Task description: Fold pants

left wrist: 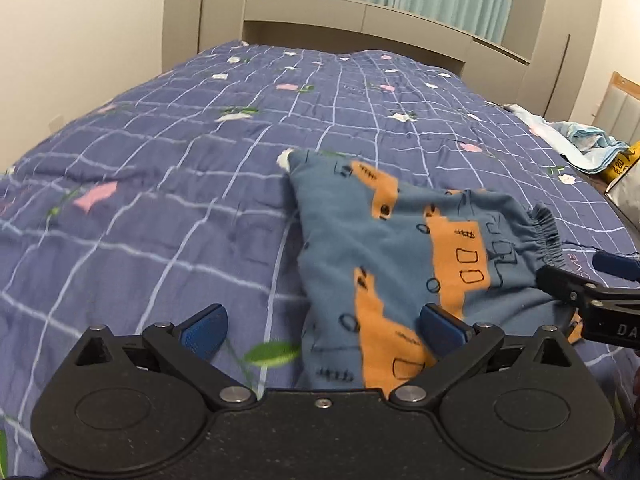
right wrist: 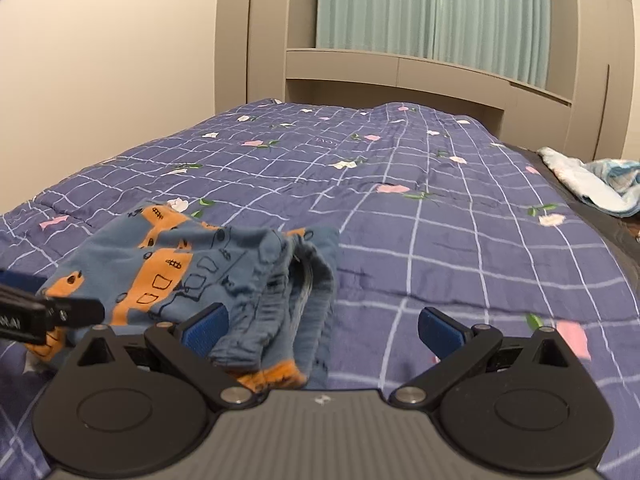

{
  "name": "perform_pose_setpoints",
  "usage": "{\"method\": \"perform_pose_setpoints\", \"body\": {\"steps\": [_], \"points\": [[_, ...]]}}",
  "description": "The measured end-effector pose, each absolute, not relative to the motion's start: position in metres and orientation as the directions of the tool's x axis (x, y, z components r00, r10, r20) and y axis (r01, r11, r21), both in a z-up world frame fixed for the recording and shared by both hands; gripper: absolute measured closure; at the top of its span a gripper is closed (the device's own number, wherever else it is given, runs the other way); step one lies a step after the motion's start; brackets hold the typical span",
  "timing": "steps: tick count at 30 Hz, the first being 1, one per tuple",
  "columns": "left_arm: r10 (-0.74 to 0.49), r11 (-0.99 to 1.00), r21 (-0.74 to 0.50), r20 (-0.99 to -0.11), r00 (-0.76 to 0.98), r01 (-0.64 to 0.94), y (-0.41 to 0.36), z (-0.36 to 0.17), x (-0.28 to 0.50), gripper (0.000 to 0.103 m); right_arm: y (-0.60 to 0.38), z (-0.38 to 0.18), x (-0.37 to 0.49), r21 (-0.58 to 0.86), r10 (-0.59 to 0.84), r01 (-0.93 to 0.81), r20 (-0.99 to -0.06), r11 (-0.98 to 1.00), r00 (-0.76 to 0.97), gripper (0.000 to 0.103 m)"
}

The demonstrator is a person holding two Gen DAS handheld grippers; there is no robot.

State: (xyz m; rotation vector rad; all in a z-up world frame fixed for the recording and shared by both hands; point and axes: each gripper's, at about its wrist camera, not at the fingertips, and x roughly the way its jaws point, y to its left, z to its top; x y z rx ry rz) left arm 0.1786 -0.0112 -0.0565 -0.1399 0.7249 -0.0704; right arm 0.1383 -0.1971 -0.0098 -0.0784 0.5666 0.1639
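Note:
Small blue pants (left wrist: 400,240) with orange vehicle prints lie folded in a bundle on the bed. In the left wrist view their elastic waistband (left wrist: 544,236) points right. My left gripper (left wrist: 324,330) is open and empty, its right pad (left wrist: 440,328) over the near edge of the pants. My right gripper (right wrist: 322,330) is open and empty, with the bunched waistband (right wrist: 280,300) lying by its left pad (right wrist: 206,330). The right gripper's fingers (left wrist: 576,284) also show at the right of the left wrist view. The left gripper's fingers (right wrist: 52,312) show at the left of the right wrist view.
The bed has a purple checked quilt (left wrist: 200,160) with flower prints. A grey headboard shelf (right wrist: 400,68) and teal curtains stand behind. A light blue cloth heap (right wrist: 592,188) lies at the bed's right edge, with a yellow-labelled bag (left wrist: 624,168) near it.

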Motion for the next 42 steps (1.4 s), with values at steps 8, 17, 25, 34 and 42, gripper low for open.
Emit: {"method": "perform_pose_setpoints", "body": {"steps": [8,17,25,34,42], "points": [[-0.109,0.987,-0.162,-0.658,0.745,0.002,-0.005,-0.058,0.17,0.001,-0.198,-0.012,0.121,-0.018,0.119,-0.154,-0.545,0.988,0.83,0.0],[-0.109,0.986,-0.165,-0.662,0.741,-0.002,-0.005,-0.057,0.165,0.001,-0.199,-0.013,0.118,-0.009,0.114,-0.143,-0.557,0.99,0.823,0.0],[-0.098,0.989,-0.147,-0.666,0.74,-0.002,-0.007,-0.058,0.16,0.001,-0.2,-0.014,0.117,0.013,0.111,-0.127,-0.573,0.992,0.812,0.0],[-0.116,0.984,-0.18,-0.693,0.712,-0.015,-0.005,-0.048,0.16,0.001,-0.199,-0.011,0.118,0.008,0.106,-0.125,-0.589,0.992,0.801,0.0],[-0.132,0.977,-0.211,-0.668,0.732,-0.016,-0.006,-0.031,0.165,0.001,-0.197,0.003,0.119,-0.018,0.103,-0.142,-0.598,0.99,0.795,0.0]]}}
